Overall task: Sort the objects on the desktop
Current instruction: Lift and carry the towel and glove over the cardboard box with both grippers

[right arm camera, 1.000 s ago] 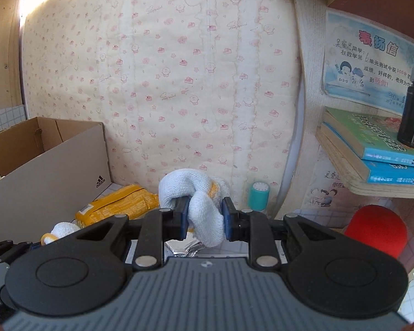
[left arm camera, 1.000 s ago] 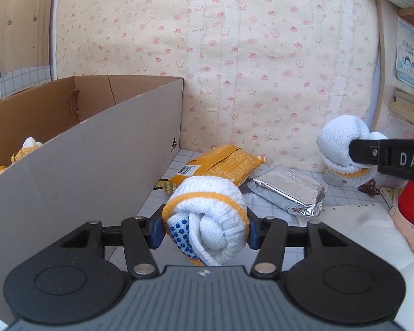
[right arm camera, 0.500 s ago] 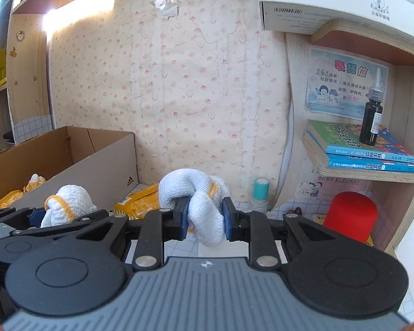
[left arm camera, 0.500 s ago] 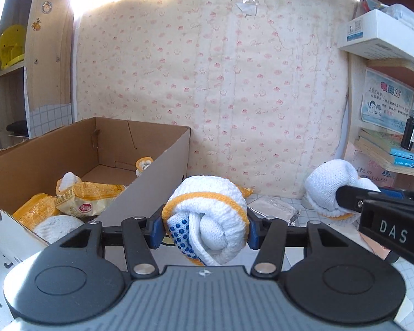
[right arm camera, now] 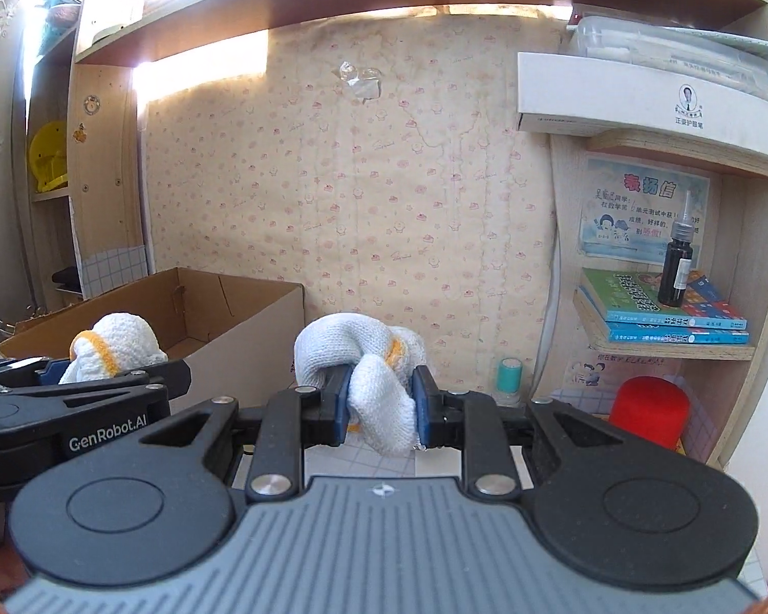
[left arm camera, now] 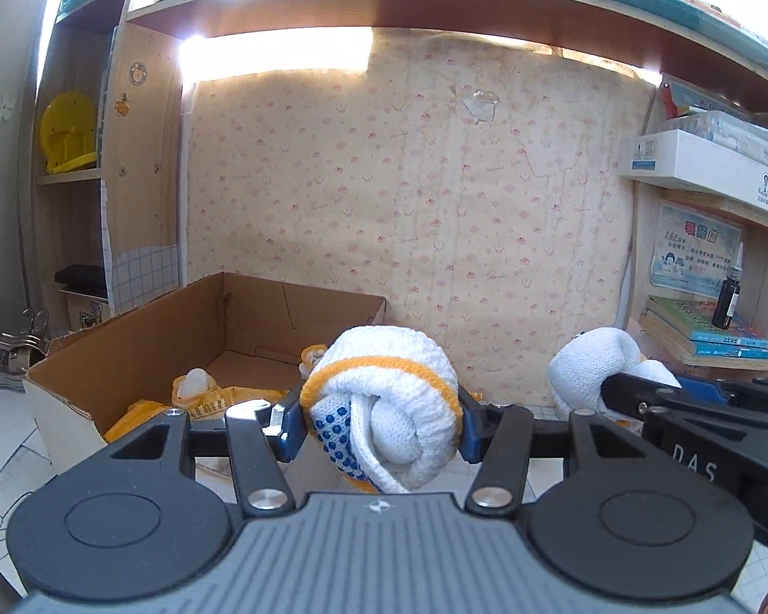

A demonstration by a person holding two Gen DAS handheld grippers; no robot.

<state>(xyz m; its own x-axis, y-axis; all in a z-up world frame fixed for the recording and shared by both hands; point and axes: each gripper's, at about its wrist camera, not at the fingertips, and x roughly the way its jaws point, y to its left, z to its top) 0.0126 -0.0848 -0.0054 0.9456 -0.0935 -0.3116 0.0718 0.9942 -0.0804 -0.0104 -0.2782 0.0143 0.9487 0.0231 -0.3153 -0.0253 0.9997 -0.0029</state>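
My left gripper (left arm camera: pixel 379 430) is shut on a rolled white glove with orange trim and blue dots (left arm camera: pixel 384 399), held in the air by the right wall of an open cardboard box (left arm camera: pixel 143 337). My right gripper (right arm camera: pixel 379 409) is shut on a second rolled white glove (right arm camera: pixel 363 358), held to the right of the box (right arm camera: pixel 240 322). Each gripper shows in the other's view: the right one with its glove (left arm camera: pixel 589 373), the left one with its glove (right arm camera: pixel 118 337). The box holds yellow snack packets (left arm camera: pixel 215 399) and white gloves (left arm camera: pixel 194 381).
A patterned cloth (left arm camera: pixel 409 235) covers the back wall. The right shelf holds books (right arm camera: pixel 660 312), a dark dropper bottle (right arm camera: pixel 678 261) and a red cylinder (right arm camera: pixel 650 409). A teal stamp (right arm camera: pixel 509 376) stands by the wall. The left shelf holds a yellow object (left arm camera: pixel 69 133).
Both grippers have risen and drawn back with their gloves still held. The snack packets on the desk have dropped out of view and the box's inside now shows.
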